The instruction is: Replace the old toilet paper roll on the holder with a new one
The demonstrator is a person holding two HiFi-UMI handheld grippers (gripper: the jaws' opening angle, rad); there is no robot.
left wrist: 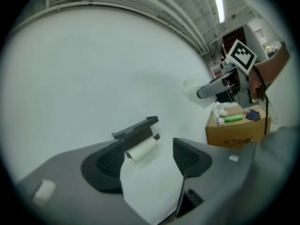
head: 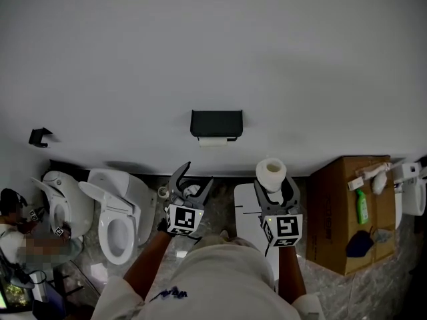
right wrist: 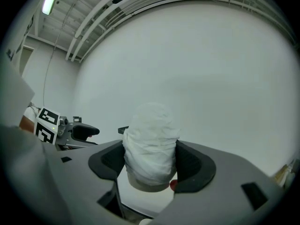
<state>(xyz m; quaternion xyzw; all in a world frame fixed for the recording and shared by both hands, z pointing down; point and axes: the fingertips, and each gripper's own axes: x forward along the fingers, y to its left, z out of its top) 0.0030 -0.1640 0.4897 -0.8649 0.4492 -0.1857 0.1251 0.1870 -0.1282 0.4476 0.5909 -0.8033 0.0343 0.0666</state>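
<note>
Right gripper: jaws set wide, pads pressed against both sides of a full white toilet paper roll, which stands upright between them. Left gripper: jaws wide apart, with nothing between them. Ahead, beyond their gap, on the white wall, the black wall-mounted holder carries the nearly spent old roll, apparently down to its last thin layers.
</note>
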